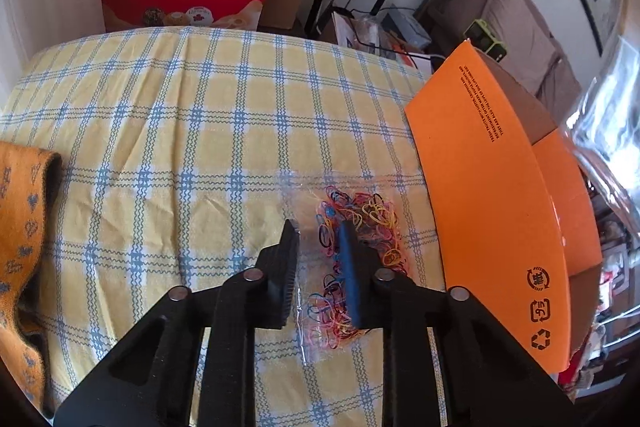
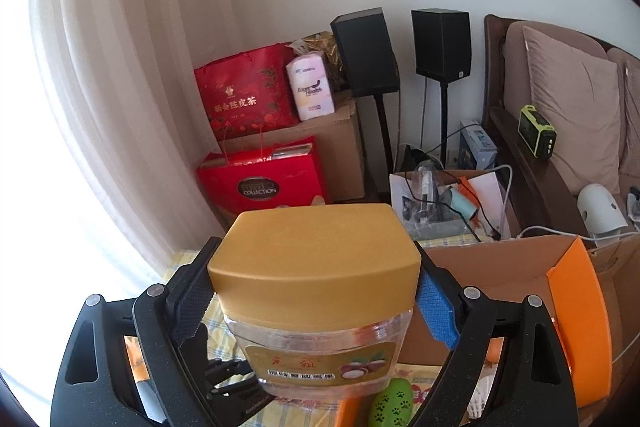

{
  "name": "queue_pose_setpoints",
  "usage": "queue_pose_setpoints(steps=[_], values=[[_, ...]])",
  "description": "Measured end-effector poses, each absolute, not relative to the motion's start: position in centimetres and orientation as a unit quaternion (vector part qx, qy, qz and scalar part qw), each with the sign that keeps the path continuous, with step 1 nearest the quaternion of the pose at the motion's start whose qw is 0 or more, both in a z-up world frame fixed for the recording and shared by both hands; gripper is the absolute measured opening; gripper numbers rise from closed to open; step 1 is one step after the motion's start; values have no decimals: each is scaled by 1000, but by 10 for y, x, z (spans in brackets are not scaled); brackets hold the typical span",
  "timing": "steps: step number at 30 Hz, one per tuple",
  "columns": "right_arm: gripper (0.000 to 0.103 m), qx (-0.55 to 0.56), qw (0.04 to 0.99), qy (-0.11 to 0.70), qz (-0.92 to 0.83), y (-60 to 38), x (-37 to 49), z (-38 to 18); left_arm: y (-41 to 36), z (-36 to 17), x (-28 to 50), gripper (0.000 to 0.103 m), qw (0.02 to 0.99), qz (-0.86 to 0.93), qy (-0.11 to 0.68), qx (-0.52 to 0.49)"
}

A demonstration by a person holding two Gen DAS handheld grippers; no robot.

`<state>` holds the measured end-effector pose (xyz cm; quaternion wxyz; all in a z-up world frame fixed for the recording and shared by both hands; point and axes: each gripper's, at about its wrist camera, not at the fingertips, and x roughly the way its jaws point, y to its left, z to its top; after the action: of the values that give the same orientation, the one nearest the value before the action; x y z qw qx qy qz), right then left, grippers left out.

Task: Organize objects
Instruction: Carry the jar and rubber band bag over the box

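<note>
Jar (image 2: pixel 316 291) clamped in our right gripper (image 2: pixel 316 303) for boxing (presumably); left gripper (image 1: pixel 320 259) straddles the band bag (image 1: pixel 352 243), open, near the table's right edge.

The left claw (image 1: pixel 316 239) is angled downward. Its two fingers are set a narrow gap apart, one black-padded (image 1: pixel 286 267) and one blue-padded (image 1: pixel 352 267); nothing is clamped between them, although the tips are positioned low over a clear bag of rubber bands (image 1: pixel 356 227).

The right claw (image 2: pixel 316 287) is held raised and roughly level. Its fingers are spread wide and pressed against opposite sides of a gold-lidded jar (image 2: pixel 316 259), the black pad (image 2: pixel 192 303) at the left and the blue pad (image 2: pixel 438 307) at the right.
</note>
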<state>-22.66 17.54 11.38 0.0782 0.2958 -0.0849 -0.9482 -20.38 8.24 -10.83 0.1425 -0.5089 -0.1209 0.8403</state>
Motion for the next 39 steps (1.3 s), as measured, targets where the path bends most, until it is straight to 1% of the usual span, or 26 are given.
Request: queue_pose_setpoints(steps=[1, 2, 4, 12, 17, 20, 31, 39], values=[[89, 296, 75, -85, -948, 179, -225, 114, 83, -106, -203, 8, 144, 843, -119, -505], [89, 298, 74, -85, -948, 182, -225, 114, 85, -102, -205, 4, 147, 845, -117, -501], [89, 301, 69, -82, -948, 188, -224, 113, 87, -93, -204, 3, 148, 852, -108, -490], [89, 307, 35, -96, -946, 223, -224, 103, 77, -43, -188, 2, 153, 884, -80, -436], [89, 324, 6, -130, -937, 255, -239, 86, 72, -15, -177, 2, 166, 894, -78, -409], [89, 330, -13, -128, -935, 265, -248, 74, 73, -1, -174, 2, 176, 896, -80, -400], [89, 411, -13, -130, -902, 266, -289, 13, 79, 17, -167, 2, 201, 899, -79, -381], [89, 436, -11, -100, -894, 254, -307, 6, 82, 25, -163, 2, 210, 900, -77, -373]])
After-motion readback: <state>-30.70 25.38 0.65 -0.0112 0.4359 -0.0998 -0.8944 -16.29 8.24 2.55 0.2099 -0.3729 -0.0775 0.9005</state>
